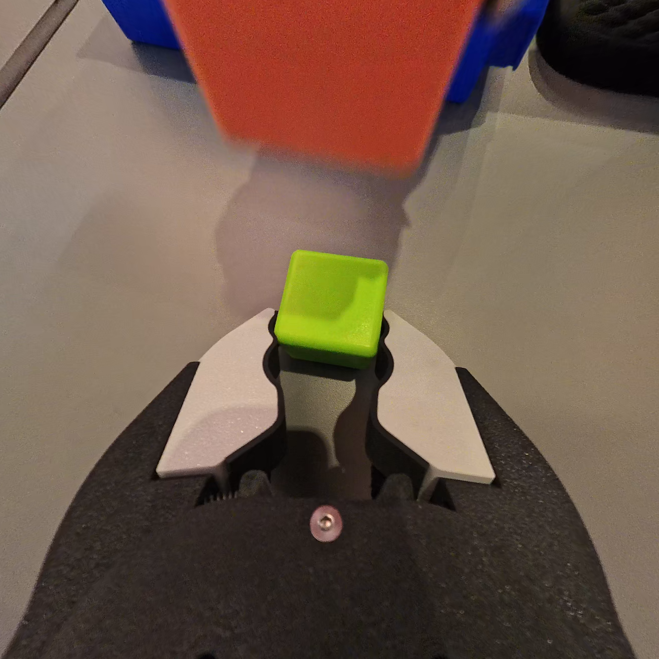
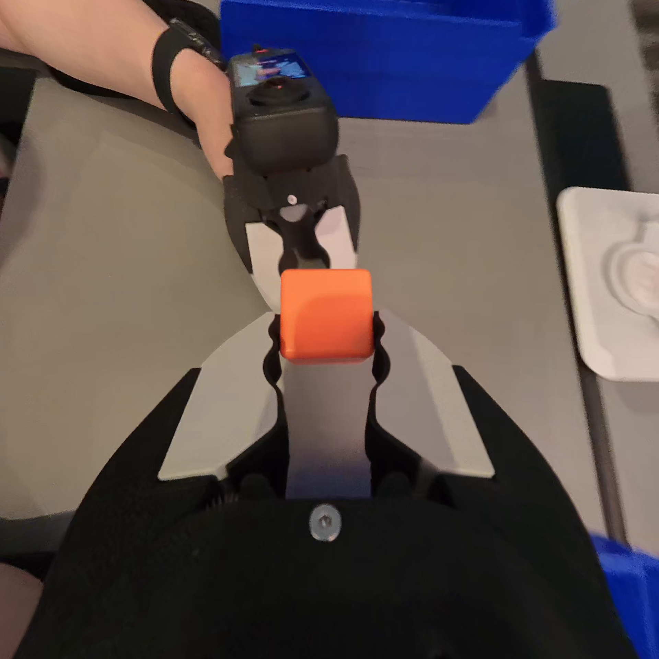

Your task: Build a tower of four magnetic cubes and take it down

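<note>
left gripper (image 1: pixel 330 321): black body, grey fingers, clamped on glossy lime-green plastic cube (image 1: pixel 331 308), held above the grey table (image 1: pixel 107 249)
right gripper (image 2: pixel 326 322): pinching matte orange plastic cube (image 2: pixel 326 315), just above the left gripper's tips
left hand (image 2: pixel 199 107): black wrist strap, wrapped round the left tool's handle, camera on top
blue plastic bin (image 2: pixel 392 71): far table edge, contents hidden
white moulded tray (image 2: pixel 613 281): right edge, contents unclear

Grey tabletop (image 2: pixel 463 231) under soft indoor light, blue bin (image 2: pixel 392 60) at back, white tray (image 2: pixel 577 285) right
</note>
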Tool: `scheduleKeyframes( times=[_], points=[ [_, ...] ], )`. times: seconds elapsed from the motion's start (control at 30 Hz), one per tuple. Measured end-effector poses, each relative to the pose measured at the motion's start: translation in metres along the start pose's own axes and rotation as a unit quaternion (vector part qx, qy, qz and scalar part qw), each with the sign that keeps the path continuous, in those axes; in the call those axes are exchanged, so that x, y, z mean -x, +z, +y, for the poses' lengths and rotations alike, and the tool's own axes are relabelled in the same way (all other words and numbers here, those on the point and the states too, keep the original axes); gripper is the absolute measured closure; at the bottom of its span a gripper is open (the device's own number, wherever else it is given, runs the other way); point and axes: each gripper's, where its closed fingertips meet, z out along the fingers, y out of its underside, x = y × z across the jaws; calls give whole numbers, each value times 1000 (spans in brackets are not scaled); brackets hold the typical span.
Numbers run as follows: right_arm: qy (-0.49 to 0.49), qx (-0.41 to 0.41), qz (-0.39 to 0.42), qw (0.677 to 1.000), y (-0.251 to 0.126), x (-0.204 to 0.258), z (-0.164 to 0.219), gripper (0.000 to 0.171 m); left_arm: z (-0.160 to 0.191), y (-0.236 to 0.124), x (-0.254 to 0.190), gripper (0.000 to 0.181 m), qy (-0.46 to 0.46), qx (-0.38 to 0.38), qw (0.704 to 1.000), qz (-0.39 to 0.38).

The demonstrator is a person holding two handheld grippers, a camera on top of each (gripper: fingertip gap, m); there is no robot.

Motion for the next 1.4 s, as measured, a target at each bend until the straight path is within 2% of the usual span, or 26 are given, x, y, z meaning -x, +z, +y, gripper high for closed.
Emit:
scheduleKeyframes(
  times=[0.1,0.17,0.27,0.4,0.5,0.63,0.83,0.93,1.07,1.2,1.33,1.4],
  points=[
    [25,-18,77,997,-62,-12,13,121,0,0,0,130,0,0,1000,-1],
    [69,-27,122,990,-101,-19,37,121,0,0,0,130,0,0,1000,-1],
    [131,-22,139,981,-126,-21,82,121,0,0,0,130,0,0,1000,1],
    [160,41,67,984,-102,-8,137,121,0,0,-1,130,0,0,1000,0],
    [164,54,17,985,-79,-2,157,121,0,0,-2,130,1,0,1000,1],
    [184,127,3,975,-63,1,189,120,0,0,-3,130,2,0,1000,1],
    [240,141,-12,960,-58,4,200,120,0,0,-3,130,3,0,1000,2],
    [264,147,-8,953,-58,4,207,113,0,0,-4,130,3,0,1000,3],
    [263,129,13,956,-65,-3,200,112,0,1,-4,130,3,0,1000,1],
    [261,97,88,956,-103,-12,175,112,-5,-2,1,130,11,-4,1000,-19],
    [243,5,183,953,-146,-27,106,116,-52,-33,7,130,26,-109,992,-63],
    [244,-92,174,950,-154,-27,49,117,-79,-59,16,130,36,-169,978,-113]
  ],
)
